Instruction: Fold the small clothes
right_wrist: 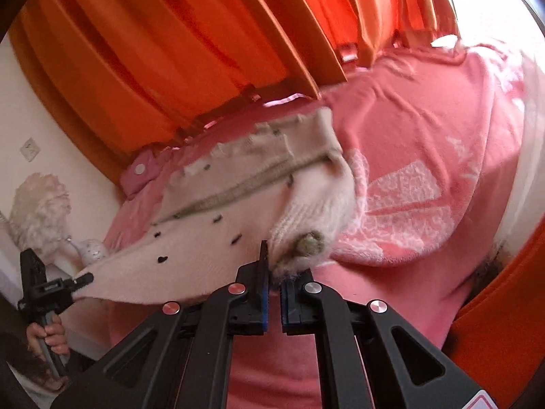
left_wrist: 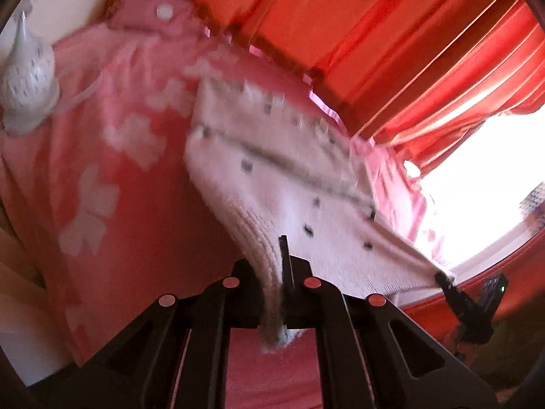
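Observation:
A small cream knitted sweater (left_wrist: pixel 293 184) with dark specks hangs stretched in the air above a pink blanket (left_wrist: pixel 112 204). My left gripper (left_wrist: pixel 277 293) is shut on its ribbed edge, which bunches between the jaws. My right gripper (right_wrist: pixel 274 272) is shut on the other ribbed corner of the sweater (right_wrist: pixel 218 238). In the left wrist view the right gripper (left_wrist: pixel 446 281) grips the far corner at the right. In the right wrist view the left gripper (right_wrist: pixel 80 279) grips the far corner at the left. The image is blurred by motion.
The pink blanket (right_wrist: pixel 425 156) with white patterns covers a bed. Orange curtains (left_wrist: pixel 391 34) hang behind it, with a bright window (left_wrist: pixel 483 184) at the right. White soft toys (left_wrist: pixel 27 75) and a pink pillow (right_wrist: pixel 139 170) lie at the bed's head.

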`<action>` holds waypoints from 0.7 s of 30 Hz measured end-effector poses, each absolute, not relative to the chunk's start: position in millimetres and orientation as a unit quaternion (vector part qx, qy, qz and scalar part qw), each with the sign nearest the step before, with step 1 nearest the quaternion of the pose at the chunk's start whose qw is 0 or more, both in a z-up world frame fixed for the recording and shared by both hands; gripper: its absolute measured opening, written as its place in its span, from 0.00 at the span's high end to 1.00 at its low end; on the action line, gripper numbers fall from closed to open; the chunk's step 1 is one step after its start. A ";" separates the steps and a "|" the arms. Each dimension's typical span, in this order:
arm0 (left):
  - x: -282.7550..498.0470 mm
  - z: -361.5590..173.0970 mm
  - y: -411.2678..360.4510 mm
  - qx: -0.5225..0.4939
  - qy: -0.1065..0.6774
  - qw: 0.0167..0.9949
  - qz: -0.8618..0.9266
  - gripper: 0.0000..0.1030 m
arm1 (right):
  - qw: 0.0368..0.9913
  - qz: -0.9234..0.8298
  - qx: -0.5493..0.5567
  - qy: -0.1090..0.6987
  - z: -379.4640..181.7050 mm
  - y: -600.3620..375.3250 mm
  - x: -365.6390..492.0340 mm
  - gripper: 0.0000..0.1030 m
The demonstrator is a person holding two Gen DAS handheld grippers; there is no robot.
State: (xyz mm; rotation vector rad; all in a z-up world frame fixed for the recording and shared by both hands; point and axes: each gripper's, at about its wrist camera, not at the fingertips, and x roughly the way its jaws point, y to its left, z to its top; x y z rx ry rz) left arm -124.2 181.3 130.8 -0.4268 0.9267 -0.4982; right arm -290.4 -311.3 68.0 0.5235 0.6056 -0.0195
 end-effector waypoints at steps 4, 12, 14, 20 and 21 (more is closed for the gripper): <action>-79.6 167.7 171.5 -0.183 0.372 0.875 -0.250 0.94 | 0.944 0.002 0.245 0.219 107.0 -330.7 -249.4 0.96; 122.0 139.4 103.1 -0.205 0.342 0.897 -0.190 0.94 | 0.924 -0.039 0.334 0.183 97.6 -382.2 -28.3 0.96; 158.7 114.7 86.0 -0.201 0.359 0.897 -0.163 0.94 | 0.908 -0.048 0.360 0.208 71.7 -390.7 21.3 0.96; 230.7 21.2 63.7 -0.207 0.427 0.872 -0.117 0.94 | 0.880 -0.118 0.358 0.290 1.7 -396.9 103.2 0.96; 235.2 9.4 65.1 -0.215 0.432 0.868 -0.115 0.94 | 0.874 -0.119 0.361 0.302 -6.8 -399.1 109.2 0.95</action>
